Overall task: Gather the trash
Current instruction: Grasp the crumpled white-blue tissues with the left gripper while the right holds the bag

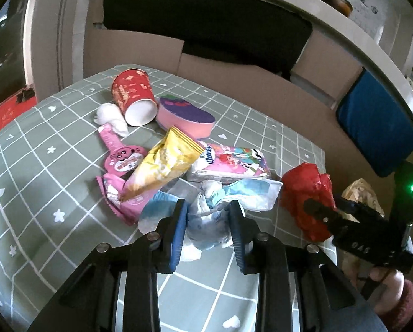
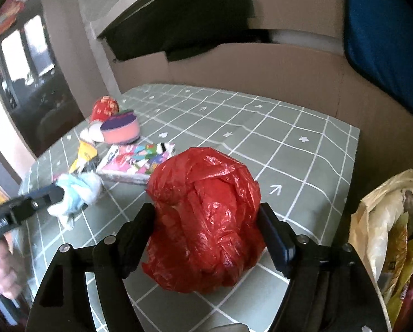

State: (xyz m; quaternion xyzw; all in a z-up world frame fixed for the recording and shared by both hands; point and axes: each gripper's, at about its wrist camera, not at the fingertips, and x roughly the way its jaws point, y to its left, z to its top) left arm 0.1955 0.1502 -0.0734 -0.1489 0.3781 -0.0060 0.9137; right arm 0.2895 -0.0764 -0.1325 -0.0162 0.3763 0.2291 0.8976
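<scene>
Left gripper (image 1: 207,215) is clenched on the pale wrapper (image 1: 214,207) beside the trash pile on the table (image 1: 40,193). Right gripper (image 2: 206,218) flanks the red bag (image 2: 206,221), jaws wide, grip uncertain. Risks: slack film may be pinched thin and slip; bag may be dropped short of the sack (image 2: 386,221).

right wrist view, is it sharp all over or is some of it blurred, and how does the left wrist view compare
Right wrist view: the red bag is sharp, but the left gripper and the hand at the left edge are smeared, and the window is blown out. Left wrist view: crisp on the yellow wrapper and red cup, with grid lines on the tablecloth bowed by the fisheye and dark corners.
</scene>
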